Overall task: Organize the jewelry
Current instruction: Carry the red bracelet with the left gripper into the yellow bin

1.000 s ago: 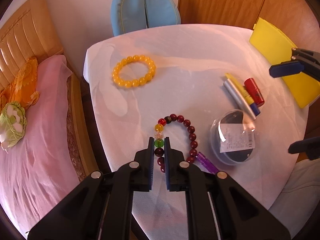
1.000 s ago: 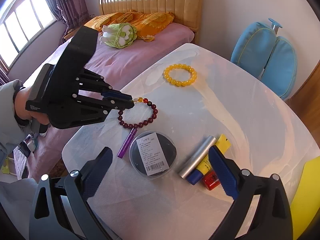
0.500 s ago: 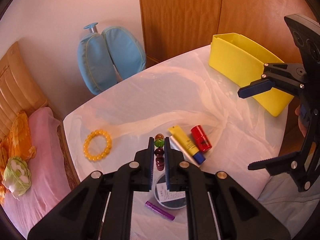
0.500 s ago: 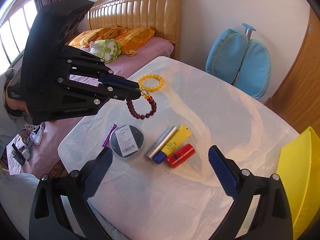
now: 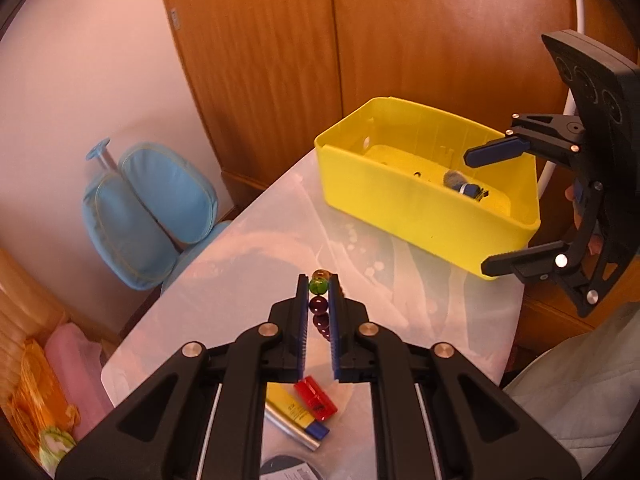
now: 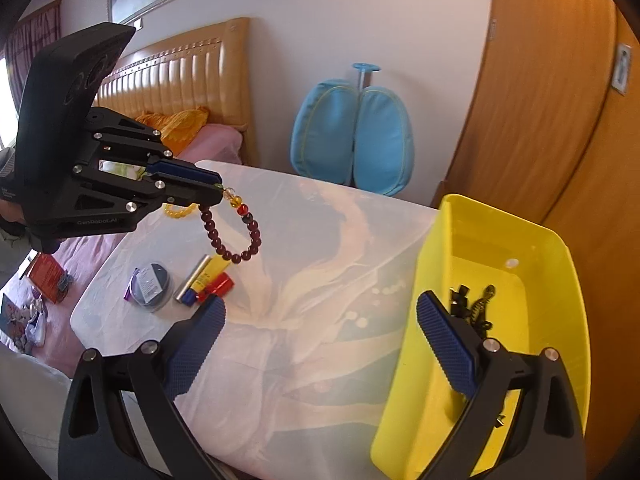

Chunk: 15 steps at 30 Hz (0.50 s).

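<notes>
My left gripper (image 5: 319,286) is shut on a dark red bead bracelet (image 5: 319,305) with green, amber and red beads. In the right wrist view the bracelet (image 6: 230,236) hangs in the air from the left gripper (image 6: 218,192), above the table. A yellow bin (image 5: 424,204) stands at the table's far right; it also shows in the right wrist view (image 6: 424,280), with small dark items inside. My right gripper (image 6: 320,332) is open and empty, its right finger over the bin's near wall. A yellow bead bracelet (image 6: 178,211) lies on the table behind the left gripper.
On the white table (image 6: 304,264) lie a red tube (image 6: 218,286), a yellow tube (image 6: 206,274), a silver tube (image 6: 192,280), a round clear box (image 6: 150,286) and a purple stick. A blue chair (image 6: 354,136) stands behind the table. A bed (image 6: 208,142) is on the left.
My left gripper has lifted the dark red bracelet off the table and carried it right, toward the yellow bin. My right gripper has moved to the bin's edge.
</notes>
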{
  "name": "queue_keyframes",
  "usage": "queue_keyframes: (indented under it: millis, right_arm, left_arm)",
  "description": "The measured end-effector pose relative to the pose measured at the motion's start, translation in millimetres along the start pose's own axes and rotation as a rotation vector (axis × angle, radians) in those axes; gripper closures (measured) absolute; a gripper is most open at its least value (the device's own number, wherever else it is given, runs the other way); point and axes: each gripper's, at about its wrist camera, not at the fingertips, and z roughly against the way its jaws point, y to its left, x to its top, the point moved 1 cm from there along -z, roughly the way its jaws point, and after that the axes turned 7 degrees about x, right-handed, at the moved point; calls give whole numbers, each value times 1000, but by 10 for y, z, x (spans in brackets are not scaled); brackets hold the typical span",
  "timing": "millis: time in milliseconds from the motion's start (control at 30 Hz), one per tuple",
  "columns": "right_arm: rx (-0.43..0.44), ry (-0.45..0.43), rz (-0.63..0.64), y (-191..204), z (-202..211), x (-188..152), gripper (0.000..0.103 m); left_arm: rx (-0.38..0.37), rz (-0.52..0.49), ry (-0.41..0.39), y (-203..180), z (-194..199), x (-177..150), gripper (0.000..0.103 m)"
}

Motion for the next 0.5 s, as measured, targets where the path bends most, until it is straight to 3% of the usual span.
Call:
queue_keyframes:
  millis: [333,500]
  right_arm:
    - [-134,-73,-152,-857,596,-281,6]
    - [-175,-57,-220,-1161,666,-498,6]
  left_arm:
    - [-98,-144,-127,-636,-112,1156,93]
    - [-158,-210,-99,-1073,-455,1442,93]
